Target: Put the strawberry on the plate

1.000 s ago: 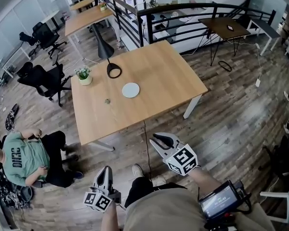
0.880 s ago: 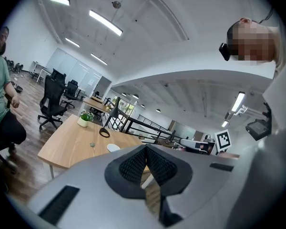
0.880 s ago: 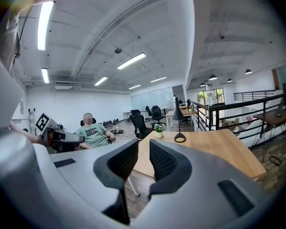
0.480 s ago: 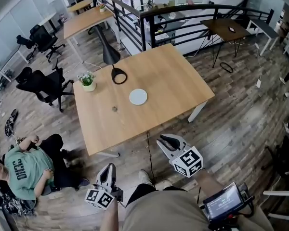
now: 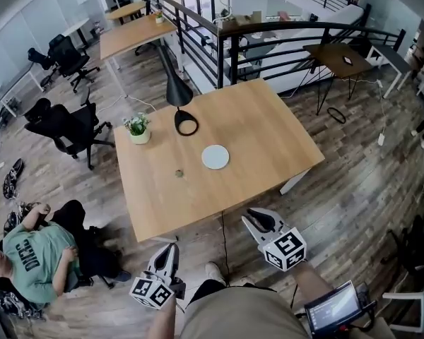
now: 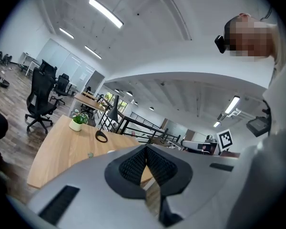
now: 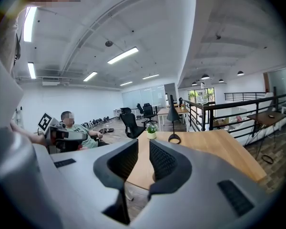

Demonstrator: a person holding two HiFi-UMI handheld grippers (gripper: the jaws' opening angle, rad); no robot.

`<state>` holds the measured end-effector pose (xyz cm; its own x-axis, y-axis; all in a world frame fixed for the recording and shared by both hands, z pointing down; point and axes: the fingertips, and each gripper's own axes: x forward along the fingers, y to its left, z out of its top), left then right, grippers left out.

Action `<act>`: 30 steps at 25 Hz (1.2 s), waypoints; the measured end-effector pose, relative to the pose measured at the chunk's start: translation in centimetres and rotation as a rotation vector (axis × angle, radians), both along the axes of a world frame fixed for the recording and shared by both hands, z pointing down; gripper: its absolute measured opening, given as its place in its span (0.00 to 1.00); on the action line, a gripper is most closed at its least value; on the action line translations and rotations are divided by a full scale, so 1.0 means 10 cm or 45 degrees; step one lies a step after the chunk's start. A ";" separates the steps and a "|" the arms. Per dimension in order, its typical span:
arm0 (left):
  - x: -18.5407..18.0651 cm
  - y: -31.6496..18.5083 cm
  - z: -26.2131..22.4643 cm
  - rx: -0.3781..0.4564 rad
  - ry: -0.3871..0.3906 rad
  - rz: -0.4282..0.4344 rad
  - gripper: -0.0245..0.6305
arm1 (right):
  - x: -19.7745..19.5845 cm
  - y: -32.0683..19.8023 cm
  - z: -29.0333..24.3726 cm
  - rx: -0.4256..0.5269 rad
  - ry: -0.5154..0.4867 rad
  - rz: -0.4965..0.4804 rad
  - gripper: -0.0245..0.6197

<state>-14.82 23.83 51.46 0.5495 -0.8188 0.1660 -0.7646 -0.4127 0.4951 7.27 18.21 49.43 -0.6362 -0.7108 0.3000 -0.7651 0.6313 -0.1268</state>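
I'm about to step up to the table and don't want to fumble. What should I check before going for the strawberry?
1. Strawberry lies free on the table, nothing touching it: ok.
2. Plate empty, apart from the strawberry: ok.
3. Right gripper fingers apart, nothing between them: ok.
4. Left gripper fingers together, holding nothing: ok.
5. Grippers within reach of the strawberry: not ok, both are short of the table's near edge.
6. Which way the strawberry lies: cannot tell, too small.
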 end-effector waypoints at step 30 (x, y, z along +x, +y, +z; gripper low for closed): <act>-0.72 -0.42 0.38 -0.047 0.052 0.028 0.04 | -0.71 -0.46 0.17 -0.008 0.044 0.025 0.13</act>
<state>-22.06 19.65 55.25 0.5743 -0.8001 0.1731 -0.7343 -0.4099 0.5411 0.13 13.62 51.14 -0.6113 -0.7210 0.3264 -0.7813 0.6154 -0.1039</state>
